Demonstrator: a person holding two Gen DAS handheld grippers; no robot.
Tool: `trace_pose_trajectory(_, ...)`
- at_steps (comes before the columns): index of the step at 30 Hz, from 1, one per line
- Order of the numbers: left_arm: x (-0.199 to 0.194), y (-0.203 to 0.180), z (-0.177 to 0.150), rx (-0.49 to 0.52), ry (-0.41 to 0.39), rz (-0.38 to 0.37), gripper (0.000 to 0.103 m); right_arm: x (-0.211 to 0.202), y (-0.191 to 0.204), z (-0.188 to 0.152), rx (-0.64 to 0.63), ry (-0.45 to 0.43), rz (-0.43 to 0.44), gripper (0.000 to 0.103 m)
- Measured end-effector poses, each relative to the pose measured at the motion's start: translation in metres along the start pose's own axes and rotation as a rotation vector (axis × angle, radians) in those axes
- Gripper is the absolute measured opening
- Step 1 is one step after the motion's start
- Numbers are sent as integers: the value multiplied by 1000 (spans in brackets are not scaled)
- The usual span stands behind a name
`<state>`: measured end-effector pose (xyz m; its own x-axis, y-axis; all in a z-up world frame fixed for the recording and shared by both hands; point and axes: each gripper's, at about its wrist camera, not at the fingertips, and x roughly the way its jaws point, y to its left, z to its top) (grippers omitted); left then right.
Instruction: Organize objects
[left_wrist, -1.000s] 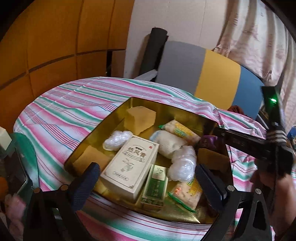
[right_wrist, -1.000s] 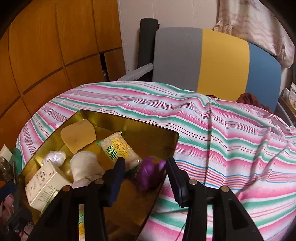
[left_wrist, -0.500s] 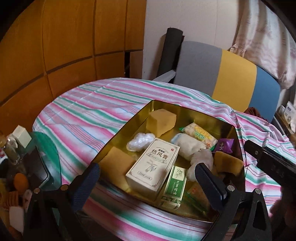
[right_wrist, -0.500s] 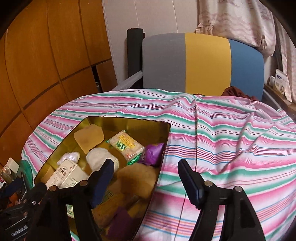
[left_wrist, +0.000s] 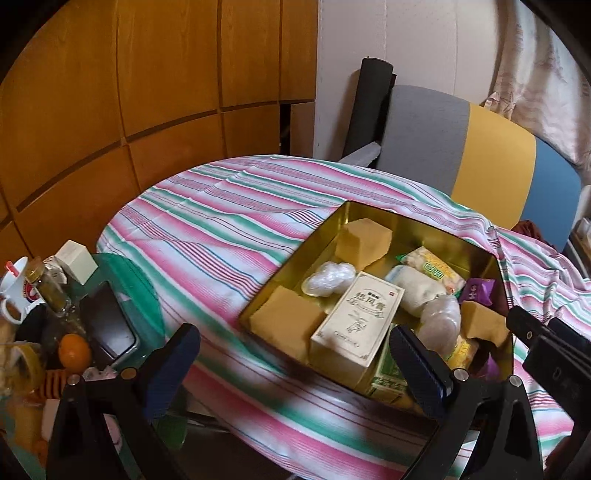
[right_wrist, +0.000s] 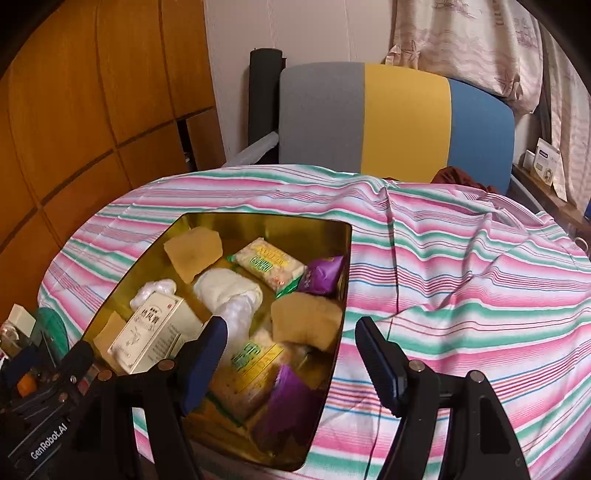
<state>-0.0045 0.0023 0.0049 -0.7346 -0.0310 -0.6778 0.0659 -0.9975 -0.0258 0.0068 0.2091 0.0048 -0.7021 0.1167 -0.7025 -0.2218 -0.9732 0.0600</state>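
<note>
Right gripper (right_wrist: 290, 352) opened and empty, purple packet (right_wrist: 321, 275) released into gold tin (right_wrist: 258, 221)

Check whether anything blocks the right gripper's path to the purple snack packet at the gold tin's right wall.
Nothing visible does: the right gripper hangs open and empty above the gold tin; the purple snack packet lies uncovered.

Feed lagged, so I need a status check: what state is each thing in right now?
Left gripper: open, empty.
Right gripper: open, empty; fingers just opened.
Gold tin: lidless, nearly full.
Cream box: closed, lying flat in tin.
Purple packet: sealed, at tin's right wall.
Striped cloth: wrinkled.
</note>
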Motion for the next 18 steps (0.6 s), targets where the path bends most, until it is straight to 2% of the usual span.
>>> trace_pose_trajectory(13,-5,-2,6,54,34,47,103,-15,5,-8,56,2,18,74)
trace_pose_trajectory(18,-4,-3,8,90,84,24,103,-12,5,-13,65,25,16,74)
